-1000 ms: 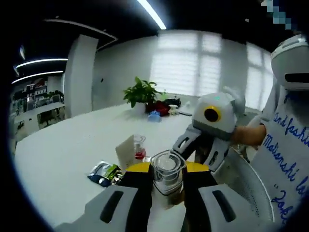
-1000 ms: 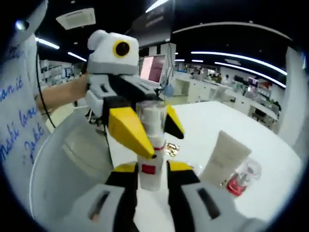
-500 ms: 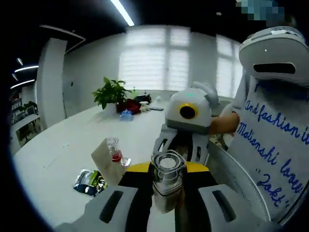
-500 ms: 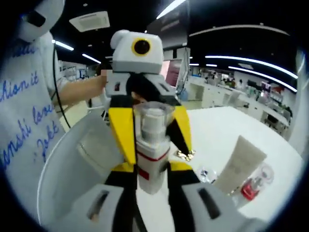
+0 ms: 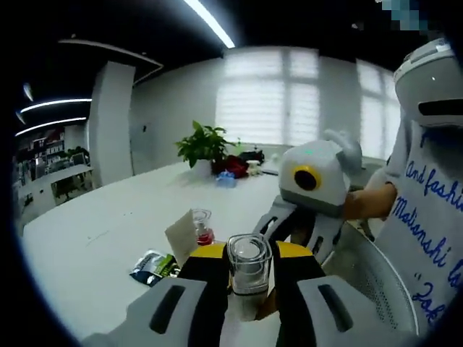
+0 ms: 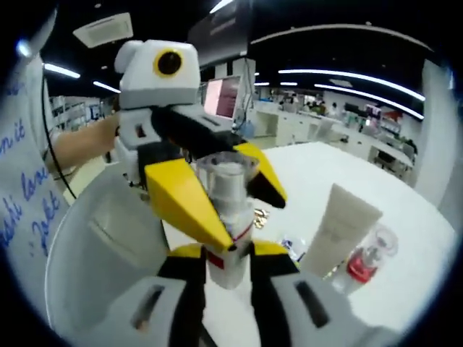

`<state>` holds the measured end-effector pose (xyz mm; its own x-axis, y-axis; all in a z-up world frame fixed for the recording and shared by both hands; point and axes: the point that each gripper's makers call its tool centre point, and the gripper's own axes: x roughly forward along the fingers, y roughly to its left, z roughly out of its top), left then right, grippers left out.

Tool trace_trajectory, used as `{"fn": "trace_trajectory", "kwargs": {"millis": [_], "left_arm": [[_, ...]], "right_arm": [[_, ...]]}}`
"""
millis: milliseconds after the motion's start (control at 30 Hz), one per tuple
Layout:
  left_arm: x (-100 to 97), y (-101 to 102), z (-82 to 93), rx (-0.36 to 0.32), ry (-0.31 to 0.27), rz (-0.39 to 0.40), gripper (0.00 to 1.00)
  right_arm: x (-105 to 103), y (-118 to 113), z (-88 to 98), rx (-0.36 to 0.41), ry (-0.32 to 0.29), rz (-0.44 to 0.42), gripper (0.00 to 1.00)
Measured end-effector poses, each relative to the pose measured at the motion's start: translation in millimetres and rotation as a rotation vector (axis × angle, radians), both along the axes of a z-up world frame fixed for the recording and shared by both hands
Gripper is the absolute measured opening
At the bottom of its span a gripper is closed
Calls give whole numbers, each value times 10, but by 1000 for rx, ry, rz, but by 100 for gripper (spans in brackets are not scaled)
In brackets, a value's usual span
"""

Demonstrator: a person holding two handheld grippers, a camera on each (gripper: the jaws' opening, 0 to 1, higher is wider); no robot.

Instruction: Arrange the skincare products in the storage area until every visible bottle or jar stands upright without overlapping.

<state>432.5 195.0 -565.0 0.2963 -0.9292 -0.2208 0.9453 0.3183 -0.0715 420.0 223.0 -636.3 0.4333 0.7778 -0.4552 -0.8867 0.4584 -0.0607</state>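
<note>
1. In your left gripper view, far left, a glossy dark foil sachet (image 5: 153,264) lies flat on the smooth white bench (image 5: 101,238).
2. Just right of it an off-white matte squeeze tube (image 5: 181,236) stands on the bench, with a small clear bottle of red liquid (image 5: 202,227) close behind it.
3. At the centre your left gripper (image 5: 246,285) has its yellow-tipped jaws pressed against both sides of a pump bottle (image 5: 248,272); its clear, faceted plastic cap points up at the camera.
4. Right of that your right gripper (image 5: 302,224), a rounded white shell with a yellow ring, reaches toward the same bottle above a white storage basket (image 5: 376,278) with a perforated wall.
5. In your right gripper view the basket (image 6: 98,249) curves along the left, smooth, white and bare where its inside shows.
6. At the centre the pump bottle (image 6: 230,235) stands upright: white body, red band, clear cap over a white pump. Your right gripper (image 6: 224,269) clamps its lower body, and your left gripper (image 6: 221,206) grips it higher up from behind.
7. To the right the squeeze tube (image 6: 336,228) leans against the red-filled bottle (image 6: 367,261).
</note>
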Motion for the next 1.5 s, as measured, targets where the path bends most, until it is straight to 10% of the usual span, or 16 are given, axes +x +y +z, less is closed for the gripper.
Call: {"fn": "trace_trajectory", "kwargs": {"millis": [1100, 1500], "left_arm": [[7, 120, -98, 52, 45, 30, 16], [41, -8, -379, 82, 63, 67, 17]], "right_arm": [[106, -58, -70, -20, 20, -41, 24], [171, 13, -224, -103, 30, 19, 23]]}}
